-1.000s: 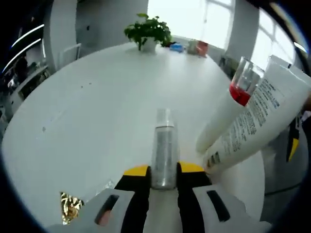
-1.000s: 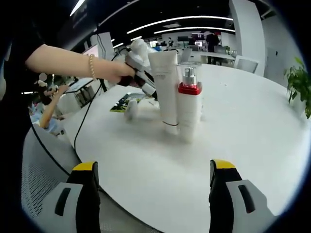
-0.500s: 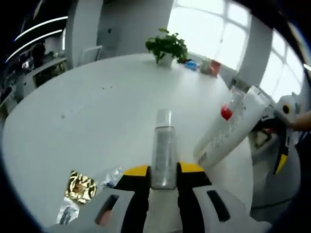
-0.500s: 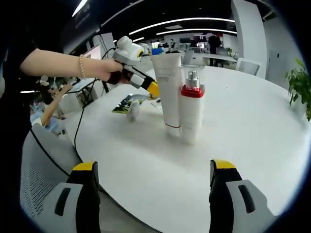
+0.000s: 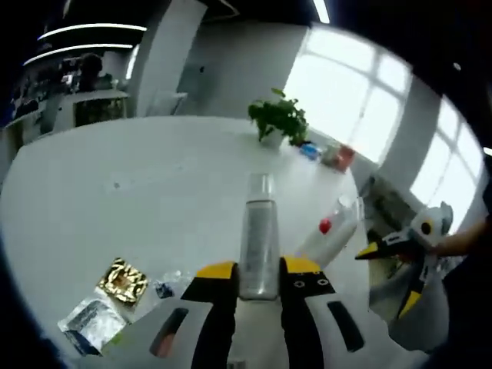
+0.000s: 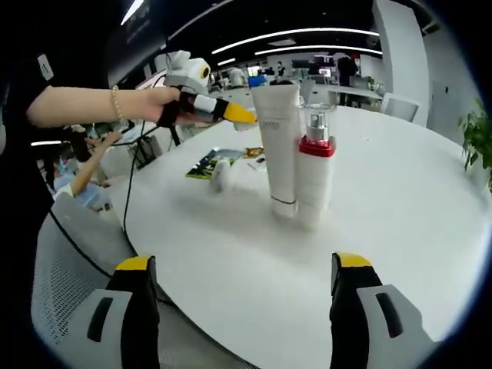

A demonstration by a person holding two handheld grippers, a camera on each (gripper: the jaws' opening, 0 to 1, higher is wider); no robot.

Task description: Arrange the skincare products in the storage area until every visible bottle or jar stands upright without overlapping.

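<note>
A slim clear bottle with a silvery body (image 5: 258,244) sticks out between the yellow-tipped jaws of my left gripper (image 5: 258,274), which is shut on it above the white table (image 5: 138,192). A tall white tube (image 6: 278,150) and a white pump bottle with a red collar (image 6: 315,178) stand upright side by side, touching, on the table; they also appear small in the left gripper view as the tube and red collar (image 5: 327,228). My right gripper (image 6: 242,296) is open near the table's edge, well short of them. A person's hand holds the left gripper (image 6: 201,106) high to the tube's left.
A small white item (image 6: 221,175) lies beside a printed leaflet (image 6: 206,162). A gold sachet (image 5: 123,280) and a silver sachet (image 5: 87,324) lie near the left gripper. A potted plant (image 5: 280,121) and small items stand at the far side. The right gripper (image 5: 403,254) shows at the right.
My left gripper, still holding the slim bottle, has risen and drawn back from the tube and pump bottle, which now look much smaller. The right gripper has barely moved.
</note>
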